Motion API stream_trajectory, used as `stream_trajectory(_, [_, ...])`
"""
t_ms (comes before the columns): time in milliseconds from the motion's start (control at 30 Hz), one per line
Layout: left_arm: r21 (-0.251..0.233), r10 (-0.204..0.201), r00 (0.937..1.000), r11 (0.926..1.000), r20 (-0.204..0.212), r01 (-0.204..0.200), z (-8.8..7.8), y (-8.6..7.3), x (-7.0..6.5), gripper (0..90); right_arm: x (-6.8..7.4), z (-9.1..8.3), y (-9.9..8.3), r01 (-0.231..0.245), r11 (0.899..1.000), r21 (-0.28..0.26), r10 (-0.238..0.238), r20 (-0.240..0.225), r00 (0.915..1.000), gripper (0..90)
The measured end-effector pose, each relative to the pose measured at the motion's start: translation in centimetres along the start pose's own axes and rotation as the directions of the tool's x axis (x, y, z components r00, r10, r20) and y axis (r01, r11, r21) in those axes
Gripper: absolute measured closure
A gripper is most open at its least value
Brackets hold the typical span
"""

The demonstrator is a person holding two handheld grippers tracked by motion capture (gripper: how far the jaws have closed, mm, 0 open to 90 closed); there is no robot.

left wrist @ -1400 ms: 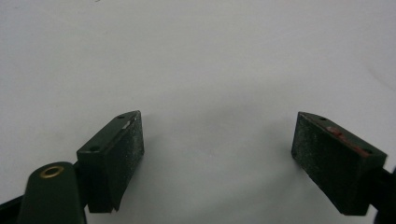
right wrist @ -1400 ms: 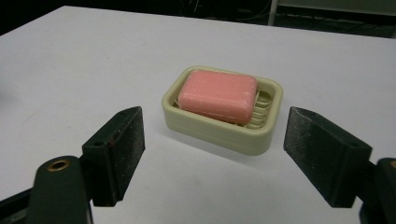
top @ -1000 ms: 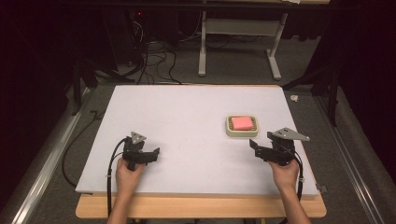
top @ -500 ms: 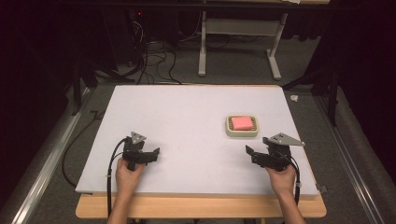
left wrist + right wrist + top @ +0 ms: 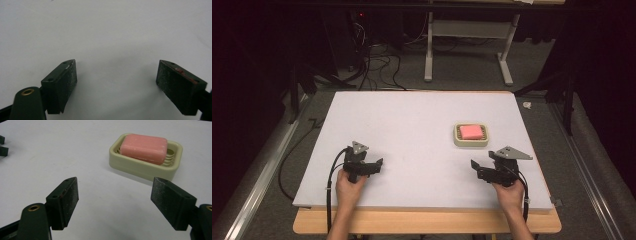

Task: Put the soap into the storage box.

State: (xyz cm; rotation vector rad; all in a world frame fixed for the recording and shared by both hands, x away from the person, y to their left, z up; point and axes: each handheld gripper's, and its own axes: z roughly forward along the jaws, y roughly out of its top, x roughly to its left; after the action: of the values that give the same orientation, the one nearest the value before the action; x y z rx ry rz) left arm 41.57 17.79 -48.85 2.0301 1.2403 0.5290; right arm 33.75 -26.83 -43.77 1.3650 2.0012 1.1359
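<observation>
A pink bar of soap (image 5: 471,131) lies in a cream, ridged soap dish (image 5: 456,139) on the right half of a white desk (image 5: 412,125), well back from the near edge. In the right gripper view the soap (image 5: 143,148) sits slightly tilted on the ribs of the dish (image 5: 140,168), ahead of the jaws and toward the right one, apart from both.

The right hand-held gripper (image 5: 482,171) rests near the desk's front right area, just in front of the dish and a little to its right, held by the person's right hand (image 5: 508,192). Its two black jaws are spread wide with nothing between them (image 5: 115,202).

The left hand-held gripper (image 5: 371,166) sits low over the front left part of the desk, well apart from the dish, held by the left hand (image 5: 349,186). Its jaws are also spread wide over bare white surface (image 5: 116,80), gripping nothing. A black cable (image 5: 330,187) trails from it back along the forearm.

The white surface lies on a wooden desk top whose light edge (image 5: 427,221) shows at the front. Beyond the desk the room is dark, with grey floor (image 5: 472,70), tangled black cables (image 5: 372,65) and the pale legs of another frame (image 5: 467,45)
</observation>
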Motion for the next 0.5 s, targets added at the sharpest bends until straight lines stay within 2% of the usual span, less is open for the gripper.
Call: stream_trajectory(500, [0.000,0.000,1.0000,1.0000,-0.001,0.000,0.0,0.0,0.0,17.3,1.0,1.7,-0.6,0.012,0.999,0.030,-0.012,-0.007,0.9999,23.4])
